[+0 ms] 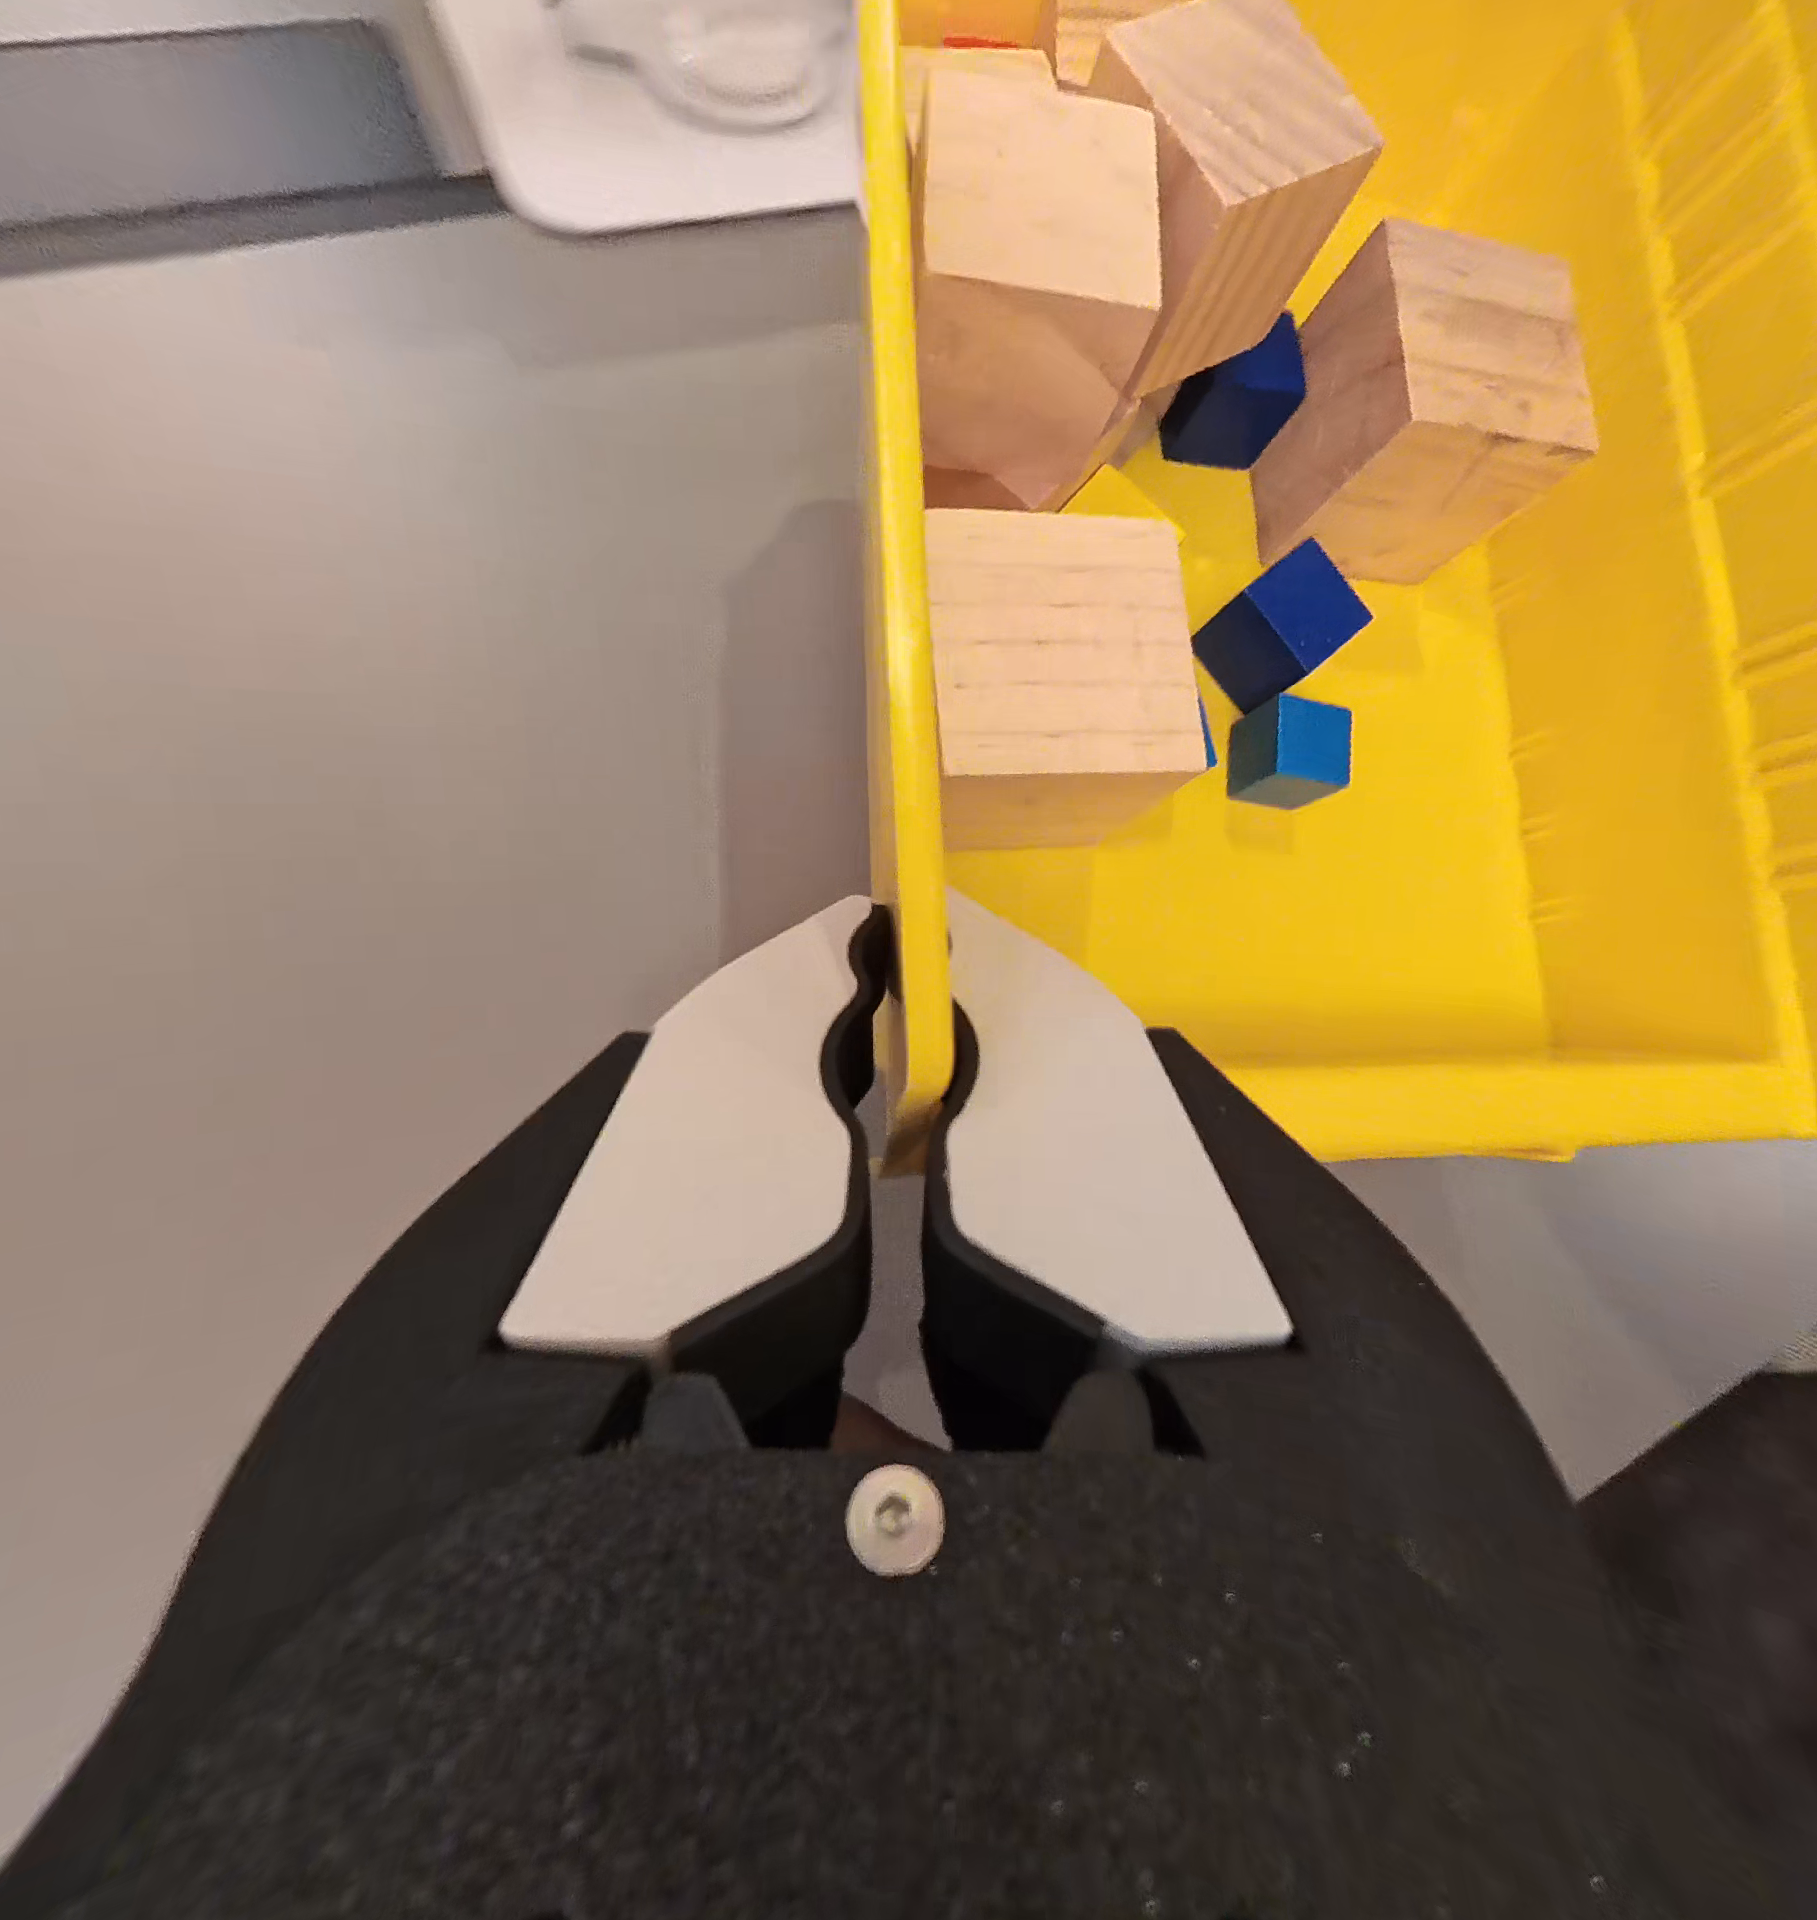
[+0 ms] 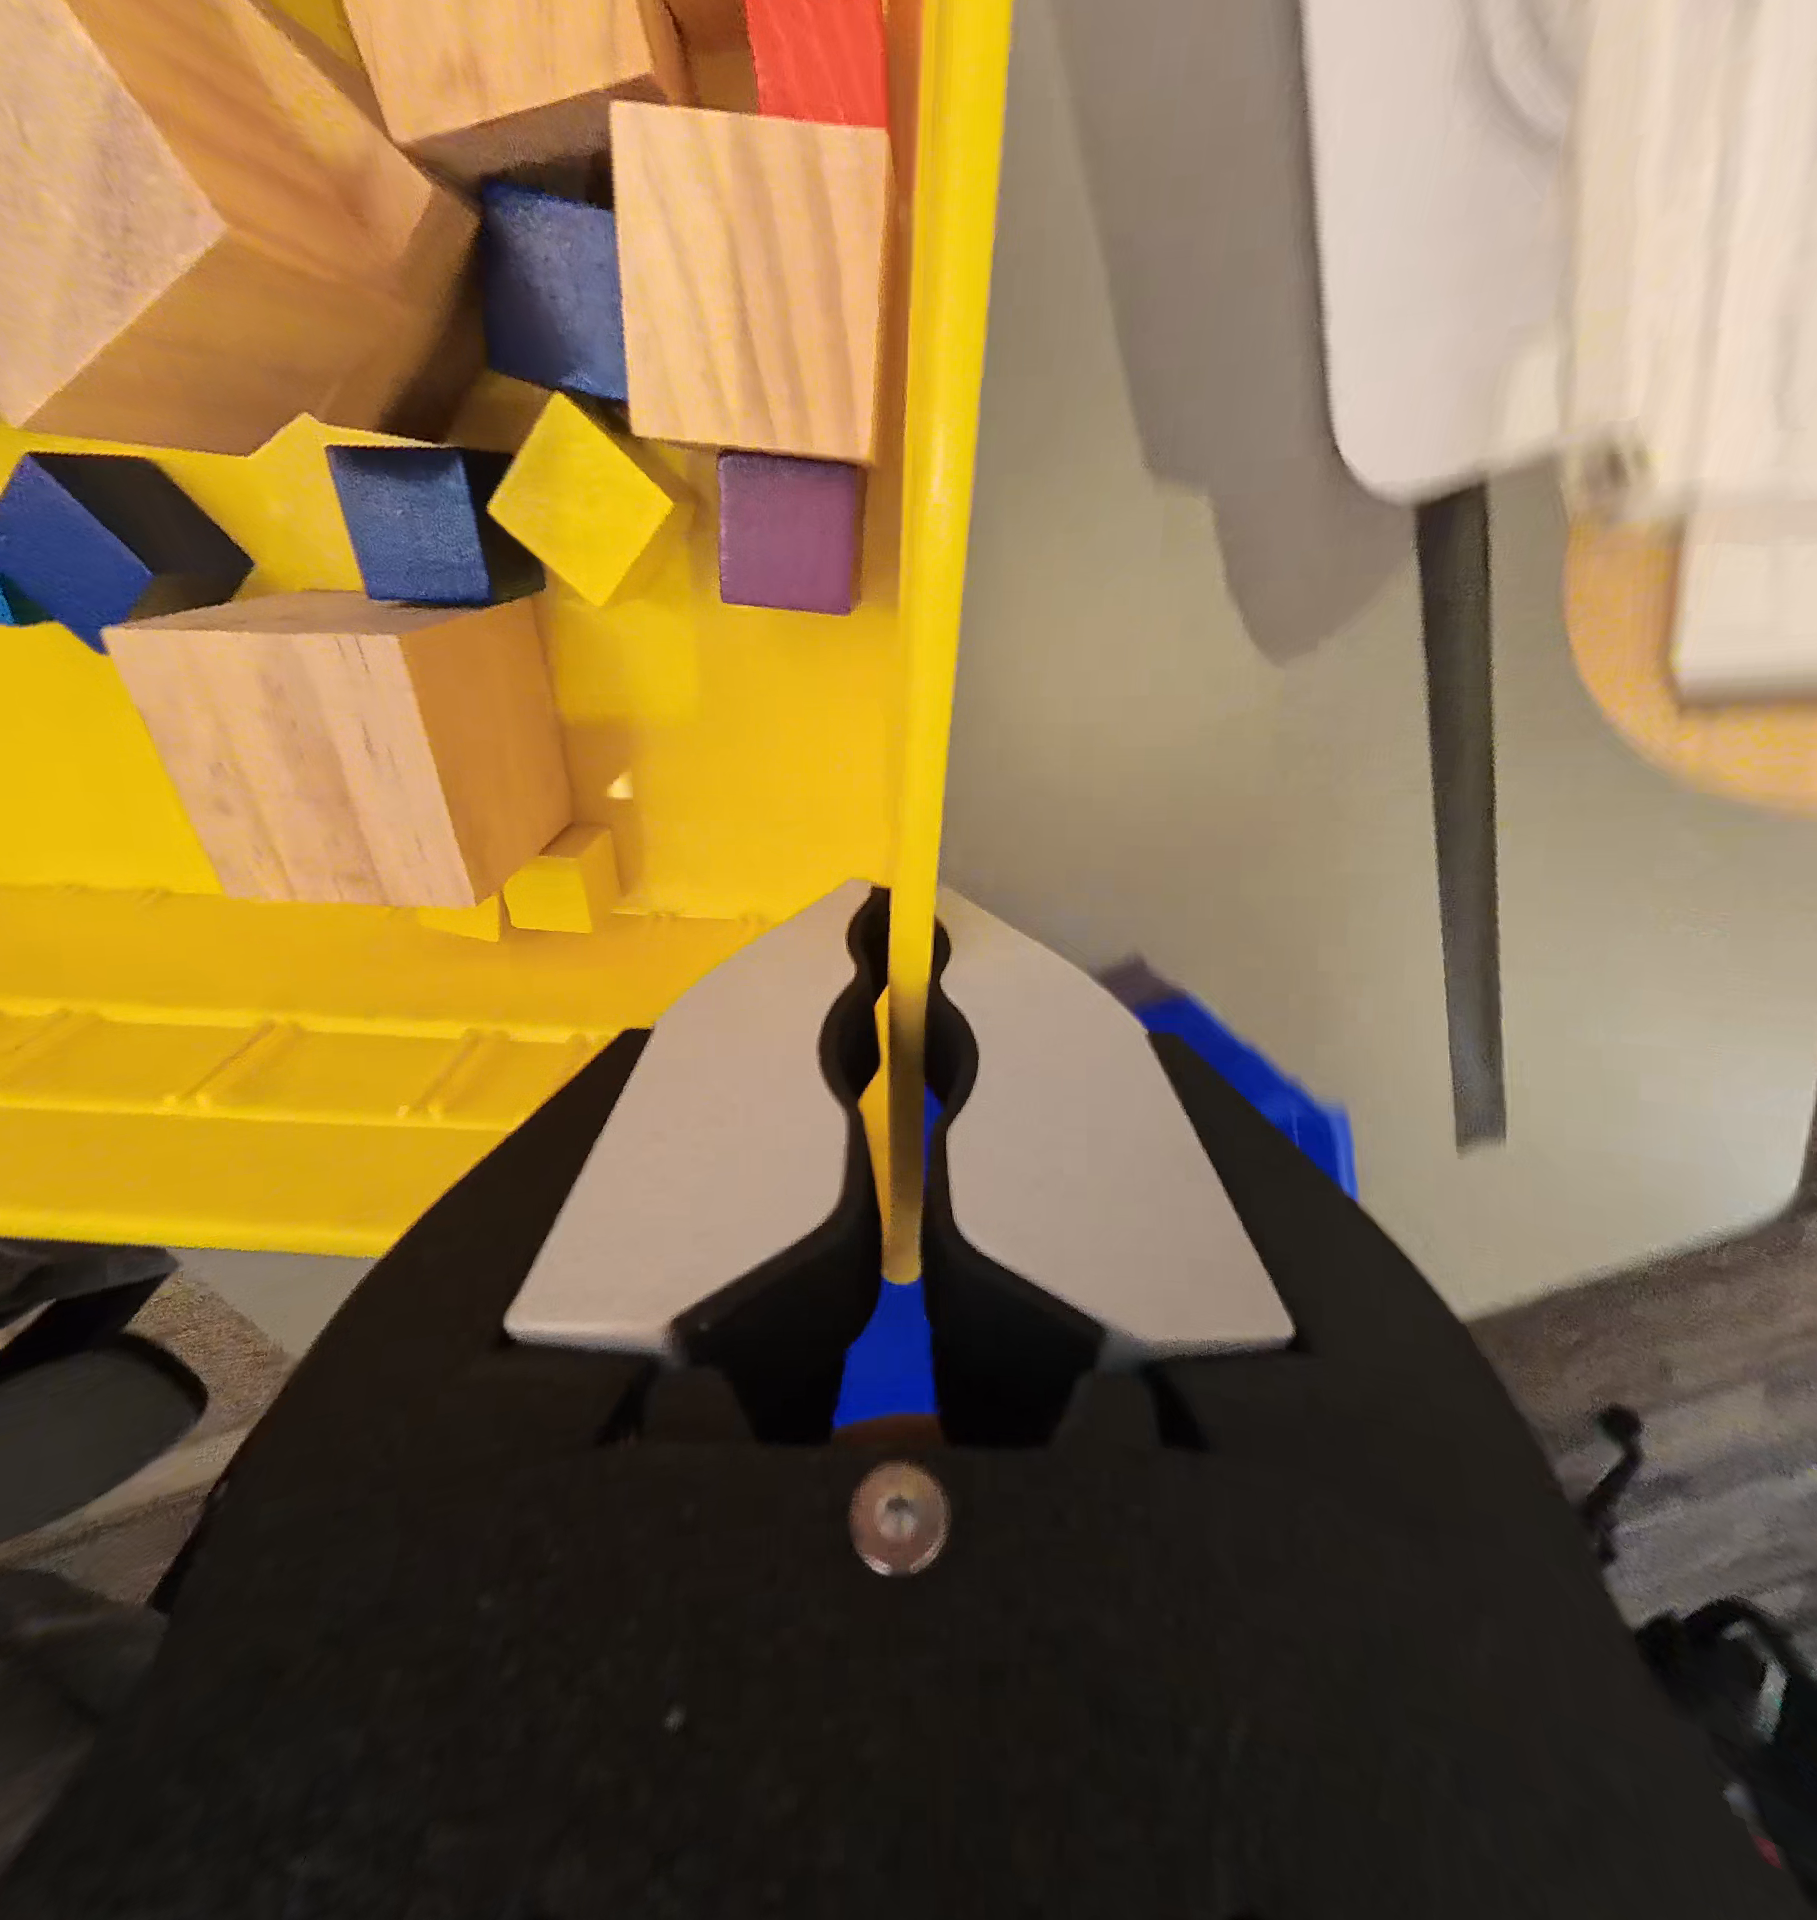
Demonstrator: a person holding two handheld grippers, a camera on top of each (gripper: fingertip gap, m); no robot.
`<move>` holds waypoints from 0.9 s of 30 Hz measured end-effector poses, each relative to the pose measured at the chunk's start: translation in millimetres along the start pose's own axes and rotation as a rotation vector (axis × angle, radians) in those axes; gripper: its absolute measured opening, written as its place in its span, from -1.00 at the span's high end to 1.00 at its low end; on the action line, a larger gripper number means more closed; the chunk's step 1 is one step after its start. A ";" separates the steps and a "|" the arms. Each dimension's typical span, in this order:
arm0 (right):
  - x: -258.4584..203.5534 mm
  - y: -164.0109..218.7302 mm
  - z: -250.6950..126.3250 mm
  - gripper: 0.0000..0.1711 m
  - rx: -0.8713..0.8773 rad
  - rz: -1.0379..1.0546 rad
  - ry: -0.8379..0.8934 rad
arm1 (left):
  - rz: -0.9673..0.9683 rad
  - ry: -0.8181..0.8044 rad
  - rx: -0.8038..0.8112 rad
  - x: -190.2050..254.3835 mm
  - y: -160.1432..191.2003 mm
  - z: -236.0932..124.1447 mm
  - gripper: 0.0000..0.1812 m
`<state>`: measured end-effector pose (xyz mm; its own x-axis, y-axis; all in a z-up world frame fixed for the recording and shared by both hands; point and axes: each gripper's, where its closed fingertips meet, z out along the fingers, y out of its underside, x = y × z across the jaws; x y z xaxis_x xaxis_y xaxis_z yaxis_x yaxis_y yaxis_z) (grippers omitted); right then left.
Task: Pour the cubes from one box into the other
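Note:
A yellow box [image 1: 1403, 883] is held up and tilted. My left gripper [image 1: 909, 935] is shut on its left side wall. My right gripper [image 2: 909, 914] is shut on its right side wall [image 2: 930, 520]. Inside, several large plain wooden cubes [image 1: 1060, 665] and small blue cubes [image 1: 1283, 623] lie piled toward the far end. The right wrist view also shows wooden cubes [image 2: 343, 748], blue cubes [image 2: 410, 525], a yellow cube [image 2: 582, 499], a purple cube [image 2: 790, 535] and a red block [image 2: 821, 57]. A blue box [image 2: 1247, 1081] shows partly below, behind my right gripper.
A pale table top [image 1: 364, 623] lies under the box. A white tray with clear glassware [image 1: 675, 104] sits at the far edge. White cloth [image 2: 1610, 260] and a round wooden object [image 2: 1714, 727] are to the right. Dark floor [image 2: 1662, 1403] shows beyond the table edge.

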<state>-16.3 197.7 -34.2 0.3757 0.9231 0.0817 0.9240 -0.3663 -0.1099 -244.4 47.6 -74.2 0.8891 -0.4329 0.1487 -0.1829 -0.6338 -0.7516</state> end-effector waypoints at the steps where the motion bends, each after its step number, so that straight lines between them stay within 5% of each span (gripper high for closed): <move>1: 9.0 21.9 -12.5 0.96 0.004 0.033 0.013 | 0.010 0.034 0.003 13.2 -14.2 9.5 0.96; 14: 146.6 286.7 -128.6 0.95 0.053 0.518 0.250 | 0.286 0.354 0.006 208.2 -196.5 162.1 0.96; 19: 189.6 336.0 -142.4 0.96 0.158 0.611 0.400 | 0.435 0.314 0.067 243.8 -239.0 220.4 0.95; 27: 198.7 367.7 -131.8 0.96 0.315 0.655 0.635 | 0.558 0.222 0.241 260.0 -250.3 266.3 0.95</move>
<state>407.5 231.1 72.2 0.8638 0.2775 0.4204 0.4907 -0.6526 -0.5774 144.2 264.4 -18.5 0.5750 -0.7943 -0.1961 -0.4698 -0.1244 -0.8740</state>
